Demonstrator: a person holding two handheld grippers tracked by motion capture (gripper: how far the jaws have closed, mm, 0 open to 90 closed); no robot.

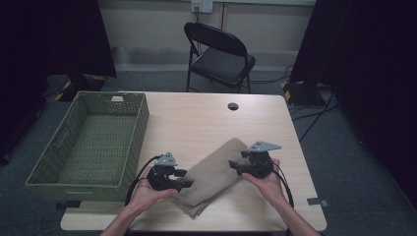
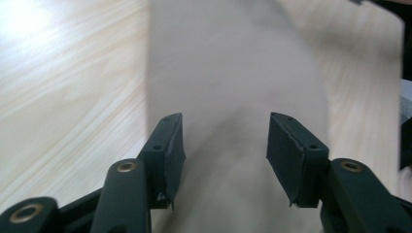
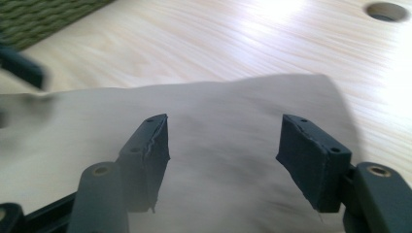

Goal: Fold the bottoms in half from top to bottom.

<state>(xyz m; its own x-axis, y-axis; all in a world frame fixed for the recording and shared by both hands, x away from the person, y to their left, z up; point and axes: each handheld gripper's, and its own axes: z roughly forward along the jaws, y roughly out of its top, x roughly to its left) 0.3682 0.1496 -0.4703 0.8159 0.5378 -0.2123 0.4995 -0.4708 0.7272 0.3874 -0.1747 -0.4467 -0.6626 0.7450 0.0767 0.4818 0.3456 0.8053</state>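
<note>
While a green woven basket (image 1: pixel 88 140) waits open-topped at the left of the frame, a folded tan cloth (image 1: pixel 214 174) lies slantwise on the desk (image 1: pixel 206 118) at lower centre, and a person works at it from both ends. The left tongs (image 1: pixel 186 179), cradled in the left hand (image 1: pixel 147 189), sit at the cloth's lower left edge with their jaws parted and nothing pinched between them; in the left gripper view the cloth (image 2: pixel 233 87) stretches away beyond the open pads. The right tongs (image 1: pixel 234 167), in the right hand (image 1: pixel 268 179), stand likewise agape at the cloth's upper right end, and the cloth (image 3: pixel 218 126) lies flat past them. Facing each other across the bundle, the pair look placed to take it by both ends; the empty basket nearby seems its likely destination.
</note>
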